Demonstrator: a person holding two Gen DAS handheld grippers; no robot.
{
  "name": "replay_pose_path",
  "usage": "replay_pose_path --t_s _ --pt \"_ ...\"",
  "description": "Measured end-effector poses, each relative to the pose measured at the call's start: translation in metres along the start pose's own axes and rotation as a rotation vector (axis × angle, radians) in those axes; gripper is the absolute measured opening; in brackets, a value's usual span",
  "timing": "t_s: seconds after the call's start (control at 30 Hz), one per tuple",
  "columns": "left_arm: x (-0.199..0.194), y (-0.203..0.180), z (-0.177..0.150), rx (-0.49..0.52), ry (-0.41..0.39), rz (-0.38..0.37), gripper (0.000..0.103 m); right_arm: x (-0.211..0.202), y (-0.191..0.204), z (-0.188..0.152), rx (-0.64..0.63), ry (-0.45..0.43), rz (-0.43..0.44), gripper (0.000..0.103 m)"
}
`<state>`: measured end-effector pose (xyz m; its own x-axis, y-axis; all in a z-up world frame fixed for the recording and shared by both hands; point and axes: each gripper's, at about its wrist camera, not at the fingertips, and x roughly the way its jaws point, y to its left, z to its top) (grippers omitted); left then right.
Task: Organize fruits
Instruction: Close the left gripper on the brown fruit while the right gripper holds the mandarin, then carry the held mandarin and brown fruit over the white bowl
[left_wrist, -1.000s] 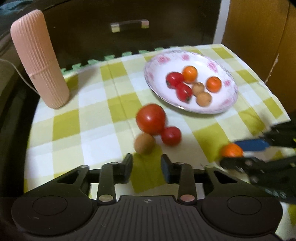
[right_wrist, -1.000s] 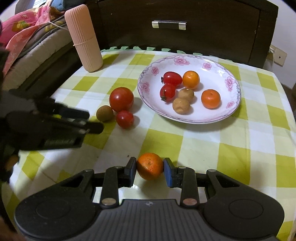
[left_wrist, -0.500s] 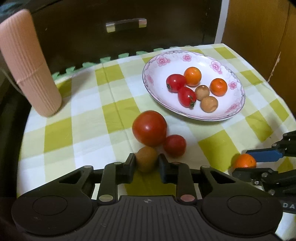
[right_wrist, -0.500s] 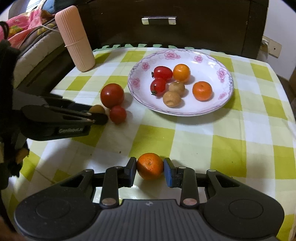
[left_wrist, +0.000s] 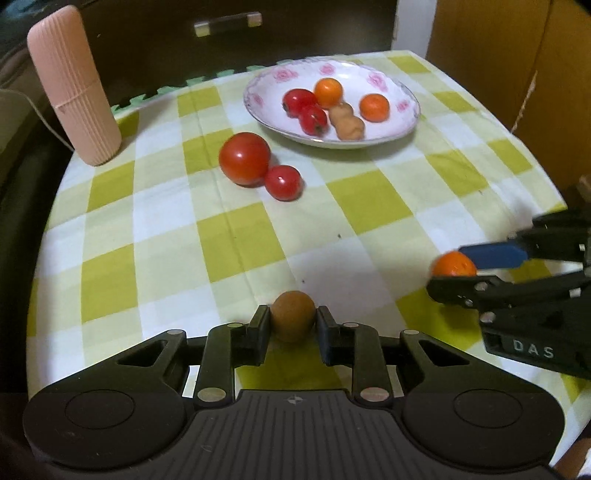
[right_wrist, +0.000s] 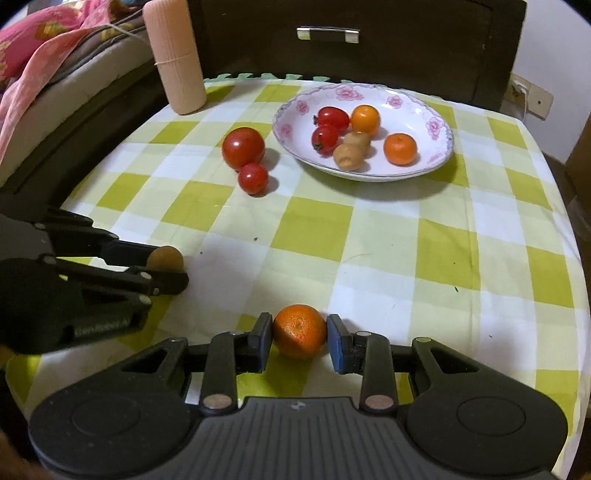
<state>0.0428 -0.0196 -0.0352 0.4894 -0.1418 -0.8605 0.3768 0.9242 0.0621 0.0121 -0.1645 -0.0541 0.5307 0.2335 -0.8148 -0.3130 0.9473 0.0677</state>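
My left gripper (left_wrist: 291, 326) is shut on a small brown fruit (left_wrist: 293, 320), held above the checked cloth; the right wrist view shows the same brown fruit (right_wrist: 165, 258) at the left. My right gripper (right_wrist: 299, 338) is shut on an orange tangerine (right_wrist: 299, 330), and that tangerine (left_wrist: 453, 264) appears at the right of the left wrist view. A white flowered plate (right_wrist: 436, 125) at the back holds tomatoes, tangerines and brown fruits. A large tomato (right_wrist: 243, 147) and a small tomato (right_wrist: 253, 178) lie on the cloth left of the plate.
A pink ribbed cylinder (right_wrist: 175, 55) stands at the table's back left corner. Behind the table is a dark drawer front with a metal handle (right_wrist: 328, 33). Bedding (right_wrist: 44, 48) lies to the left, a cardboard box (left_wrist: 509, 55) to the right.
My left gripper closed on the brown fruit beside the tomatoes and drew back with it, away from the plate. My right gripper kept the tangerine and pulled back a little.
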Motion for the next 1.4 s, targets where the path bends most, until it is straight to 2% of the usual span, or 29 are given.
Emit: replay_pose_path --t_s 0.13,0.23,0.37,0.5,0.6,0.7,0.77,0.83,1.03,1.4 --pt "0.001 0.003 0.000 -0.013 -0.004 -0.011 0.037 0.004 0.003 0.001 -0.017 0.004 -0.013 0.031" --pt "0.001 0.004 -0.001 -0.008 -0.006 0.003 0.053 0.005 0.002 -0.001 -0.014 0.009 -0.011 0.032" --pt "0.003 0.007 -0.001 -0.025 -0.004 -0.016 0.064 0.006 0.003 0.001 -0.027 0.031 -0.017 0.033" --pt "0.004 0.003 -0.003 0.003 -0.008 -0.017 0.068 0.008 0.004 0.005 -0.031 0.049 -0.026 0.033" --pt "0.005 0.005 -0.001 -0.026 -0.010 -0.025 0.066 0.008 0.005 0.005 -0.036 0.054 -0.029 0.033" --pt "0.004 0.008 -0.002 -0.028 -0.018 -0.015 0.055 0.008 0.005 0.006 -0.032 0.059 -0.033 0.033" --pt "0.003 0.011 -0.001 -0.042 -0.017 -0.012 0.042 0.009 0.008 0.005 -0.042 0.058 -0.046 0.032" --pt "0.002 0.014 0.000 -0.064 -0.013 -0.015 0.035 0.008 0.011 0.002 -0.053 0.048 -0.061 0.031" --pt "0.001 0.009 0.000 -0.048 -0.008 0.008 0.033 0.002 0.007 -0.007 -0.024 0.018 -0.043 0.031" --pt "0.002 0.007 0.002 -0.074 -0.002 0.016 0.033 0.003 0.009 0.004 -0.009 -0.002 -0.005 0.030"
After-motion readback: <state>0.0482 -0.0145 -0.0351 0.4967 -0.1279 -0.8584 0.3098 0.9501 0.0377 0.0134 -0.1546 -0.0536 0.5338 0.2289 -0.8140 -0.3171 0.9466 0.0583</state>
